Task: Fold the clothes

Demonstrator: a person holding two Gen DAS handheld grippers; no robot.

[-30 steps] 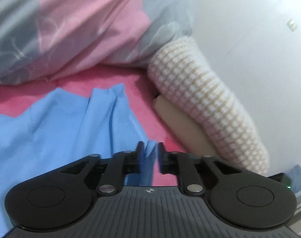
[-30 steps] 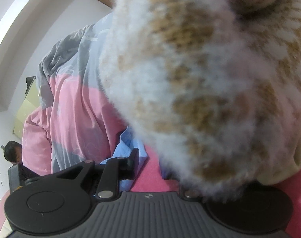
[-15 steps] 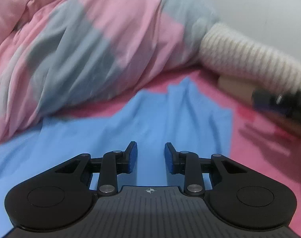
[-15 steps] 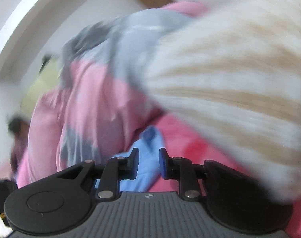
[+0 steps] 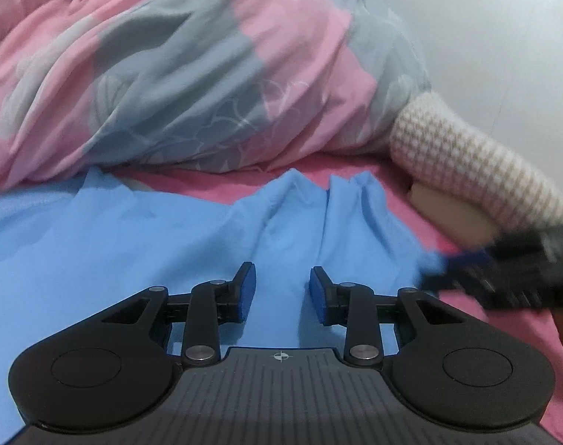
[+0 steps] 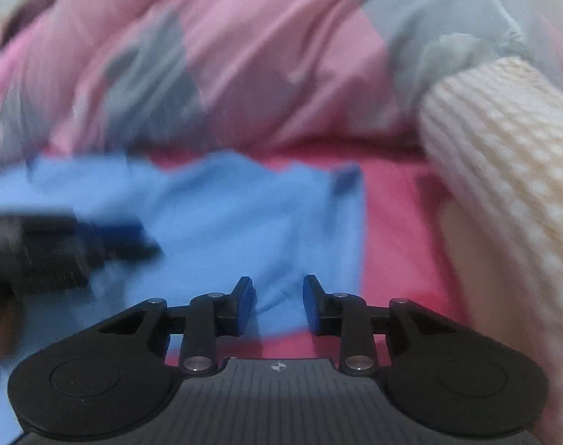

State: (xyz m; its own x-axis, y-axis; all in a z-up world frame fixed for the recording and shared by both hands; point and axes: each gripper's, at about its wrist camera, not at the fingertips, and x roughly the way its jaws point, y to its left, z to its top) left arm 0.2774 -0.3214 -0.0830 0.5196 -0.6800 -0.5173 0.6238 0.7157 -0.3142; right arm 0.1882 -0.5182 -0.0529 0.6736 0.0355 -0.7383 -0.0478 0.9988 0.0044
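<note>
Blue cloth, a light garment (image 5: 140, 244), lies spread and rumpled across the pink bed sheet (image 5: 222, 181) in the left wrist view, filling the ground ahead of the left tool (image 5: 280, 291). That tool's jaws stand apart with blue pads, nothing pinched between them, and only the garment's surface shows below the gap. Behind the cloth a bunched pink and grey quilt (image 5: 192, 70) rises toward a white wall (image 5: 485, 37). At the right edge the right tool (image 5: 463, 270) appears as a dark blur just at the garment's right corner, and behind it a cream and tan knitted sleeve (image 5: 474, 170) slopes down beside a beige object, too blurred to identify. In the right wrist view the same garment (image 6: 222, 215) lies ahead and to the left, its right edge running down onto the sheet (image 6: 396, 230). The right tool (image 6: 278, 306) has its jaws spreading at this moment, with no fabric gripped between them. The left tool (image 6: 107, 241) shows as a dark smear over the garment at the left. The quilt (image 6: 214, 59) fills the background, and the knitted sleeve (image 6: 504, 155) crosses the right side of the frame.
</note>
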